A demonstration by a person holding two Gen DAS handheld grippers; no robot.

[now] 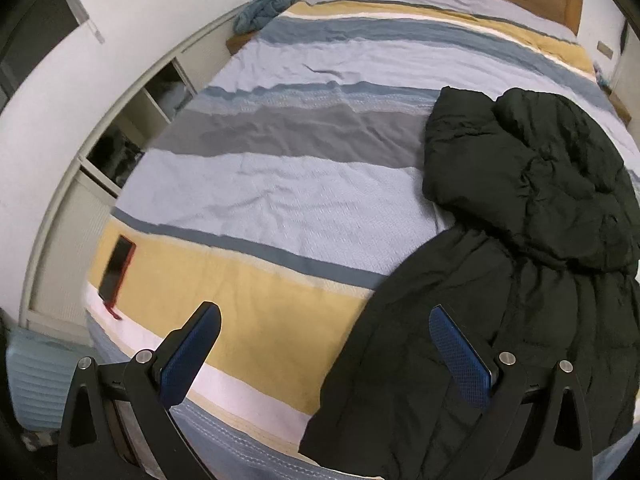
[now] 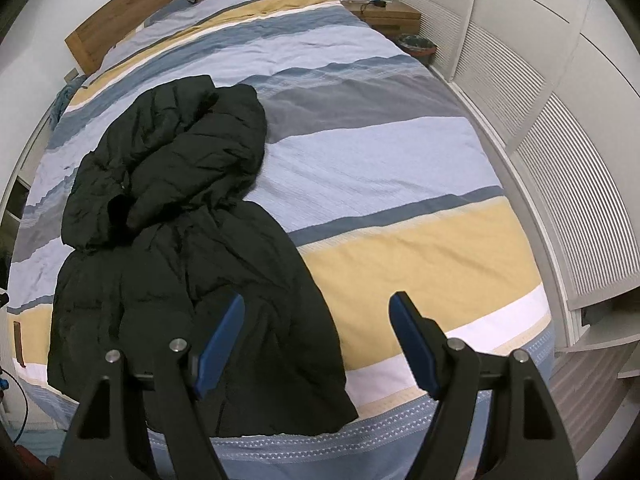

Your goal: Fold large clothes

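A large black puffer jacket (image 1: 520, 240) with a hood lies spread on the striped bed cover (image 1: 280, 192), its hem near the foot edge. In the right wrist view the jacket (image 2: 180, 248) fills the left half of the bed (image 2: 400, 184). My left gripper (image 1: 324, 320) is open and empty, held above the foot of the bed, its right finger over the jacket's left edge. My right gripper (image 2: 318, 312) is open and empty, above the jacket's lower right edge.
A red-cased phone (image 1: 116, 268) lies on the bed's left edge. A blue cloth (image 1: 260, 8) sits on the left nightstand. White louvred wardrobe doors (image 2: 560, 168) line the right side. A nightstand (image 2: 392, 14) and a bin (image 2: 418, 44) stand at the far right.
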